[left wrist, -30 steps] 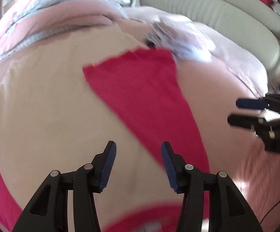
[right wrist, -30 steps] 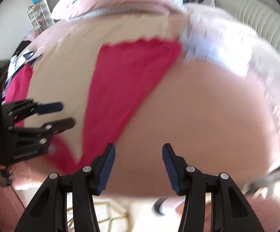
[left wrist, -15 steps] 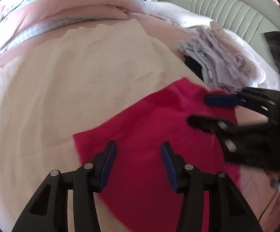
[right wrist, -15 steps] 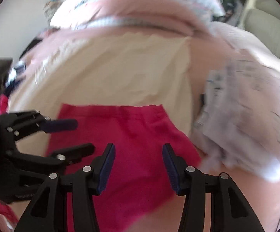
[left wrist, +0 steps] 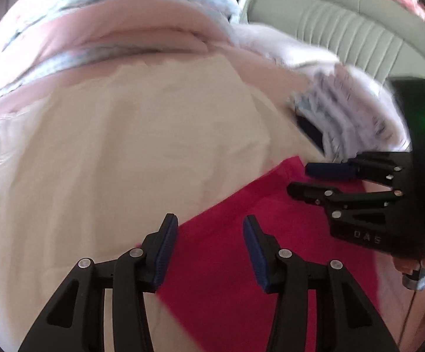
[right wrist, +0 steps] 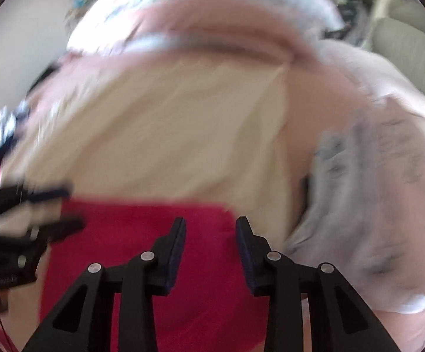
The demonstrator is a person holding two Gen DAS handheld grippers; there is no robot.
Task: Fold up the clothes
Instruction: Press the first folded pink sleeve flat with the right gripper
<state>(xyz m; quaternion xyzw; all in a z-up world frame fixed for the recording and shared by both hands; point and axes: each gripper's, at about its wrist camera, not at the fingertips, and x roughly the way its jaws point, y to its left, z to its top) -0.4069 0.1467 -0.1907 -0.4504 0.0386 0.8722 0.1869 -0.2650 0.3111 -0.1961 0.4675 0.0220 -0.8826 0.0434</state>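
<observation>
A red garment point(left wrist: 241, 252) lies flat on a cream cloth point(left wrist: 130, 152) spread over the bed. My left gripper point(left wrist: 211, 234) hovers open over the garment's near left edge, with nothing between its blue pads. My right gripper point(left wrist: 303, 180) shows at the right of the left wrist view, over the garment's far corner. In the right wrist view the right gripper point(right wrist: 211, 234) stands open above the red garment point(right wrist: 153, 264), close to its top right corner. The left gripper point(right wrist: 62, 208) appears blurred at the left there, near the garment's top left corner.
A heap of white patterned clothes point(left wrist: 353, 117) lies right of the red garment, also seen as patterned clothes point(right wrist: 382, 199). A pink and blue quilt point(left wrist: 118, 20) is bunched behind the cream cloth. A grey padded headboard point(left wrist: 344, 29) runs along the back right. A hand point(left wrist: 417, 267) holds the right gripper.
Both grippers have shifted slightly over the red garment and both views are blurred by motion. The right gripper's jaws look a little narrower than half a second ago. The garment has stayed flat.
</observation>
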